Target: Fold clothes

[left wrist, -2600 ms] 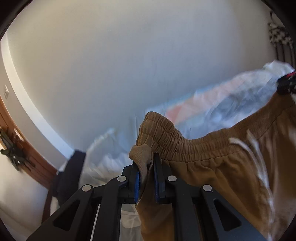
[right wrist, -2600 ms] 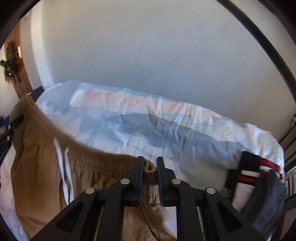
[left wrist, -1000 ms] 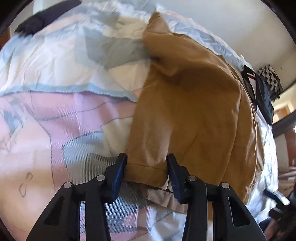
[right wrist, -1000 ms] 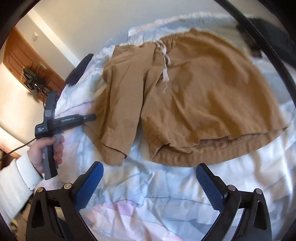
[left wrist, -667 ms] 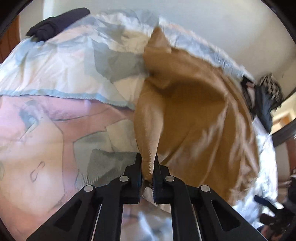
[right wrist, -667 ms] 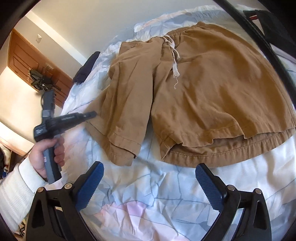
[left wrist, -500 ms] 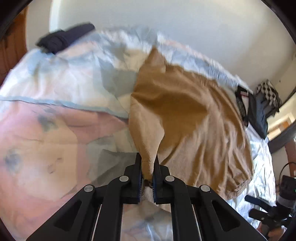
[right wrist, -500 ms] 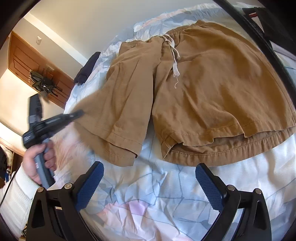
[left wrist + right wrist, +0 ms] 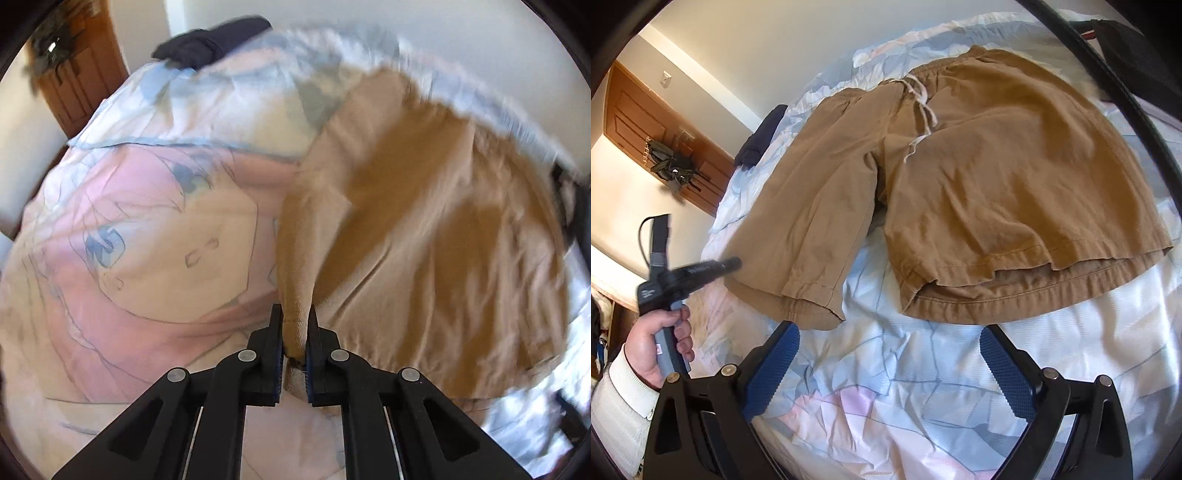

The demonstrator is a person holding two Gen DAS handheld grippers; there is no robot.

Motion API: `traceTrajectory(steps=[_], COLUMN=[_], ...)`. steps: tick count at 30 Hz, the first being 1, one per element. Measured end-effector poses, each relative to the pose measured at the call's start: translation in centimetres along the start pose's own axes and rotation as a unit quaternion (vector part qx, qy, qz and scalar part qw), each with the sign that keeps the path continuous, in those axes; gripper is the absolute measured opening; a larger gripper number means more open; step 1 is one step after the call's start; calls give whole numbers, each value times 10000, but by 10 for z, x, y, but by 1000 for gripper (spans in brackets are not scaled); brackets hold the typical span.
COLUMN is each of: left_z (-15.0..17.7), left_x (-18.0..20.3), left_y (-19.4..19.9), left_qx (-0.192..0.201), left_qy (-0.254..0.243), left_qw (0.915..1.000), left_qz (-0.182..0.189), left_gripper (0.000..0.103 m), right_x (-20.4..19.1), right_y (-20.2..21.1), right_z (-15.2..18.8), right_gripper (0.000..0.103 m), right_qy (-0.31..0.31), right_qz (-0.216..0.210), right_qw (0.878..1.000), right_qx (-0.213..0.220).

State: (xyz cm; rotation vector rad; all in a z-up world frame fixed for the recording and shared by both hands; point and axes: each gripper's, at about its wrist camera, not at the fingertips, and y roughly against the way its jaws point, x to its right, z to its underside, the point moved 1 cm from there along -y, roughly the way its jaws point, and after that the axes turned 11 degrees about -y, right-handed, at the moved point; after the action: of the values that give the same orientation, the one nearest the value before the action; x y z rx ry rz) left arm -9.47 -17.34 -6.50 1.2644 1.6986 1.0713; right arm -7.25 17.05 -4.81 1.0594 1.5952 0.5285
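Brown drawstring shorts (image 9: pixel 979 177) lie spread on the bed, waistband far, hems toward me. My left gripper (image 9: pixel 295 332) is shut on the hem corner of the left leg (image 9: pixel 295 295); it also shows in the right wrist view (image 9: pixel 733 264) at the outer edge of that leg. The shorts (image 9: pixel 424 221) stretch away to the right in the blurred left wrist view. My right gripper (image 9: pixel 890 362) is open and empty, just above the bedsheet in front of the gap between the two leg hems.
The bed has a pastel printed cover (image 9: pixel 886 406). A dark folded garment (image 9: pixel 210 40) lies at the far corner of the bed. A wooden door (image 9: pixel 646 122) with hanging items is at the left. Dark clothes (image 9: pixel 1126 40) lie at the far right.
My left gripper shut on the left leg hem and pulled it outward to the left, so the bunched leg now lies flat and spread. My right gripper stayed open, nearly still.
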Motion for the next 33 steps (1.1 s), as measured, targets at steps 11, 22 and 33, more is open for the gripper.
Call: traceTrajectory(steps=[11,22,33], left_z=[61,47,42], left_x=[59,29,-26], left_y=[107,44,-38], left_qx=[1665,1176,88], left_qy=[-567,-421,679], left_qw=[9843,9896,9954], left_qz=[151,-717,-665], left_gripper=[84,84,80], right_x=[56,-59,-31], right_y=[20,-51,-118], right_z=[-24,30,-8], right_gripper=[103,94,95], right_qy=[-518,2351,427], right_qz=[559,207,-1045], right_qw=[9967,9694,9934], right_qx=[292,669,-189])
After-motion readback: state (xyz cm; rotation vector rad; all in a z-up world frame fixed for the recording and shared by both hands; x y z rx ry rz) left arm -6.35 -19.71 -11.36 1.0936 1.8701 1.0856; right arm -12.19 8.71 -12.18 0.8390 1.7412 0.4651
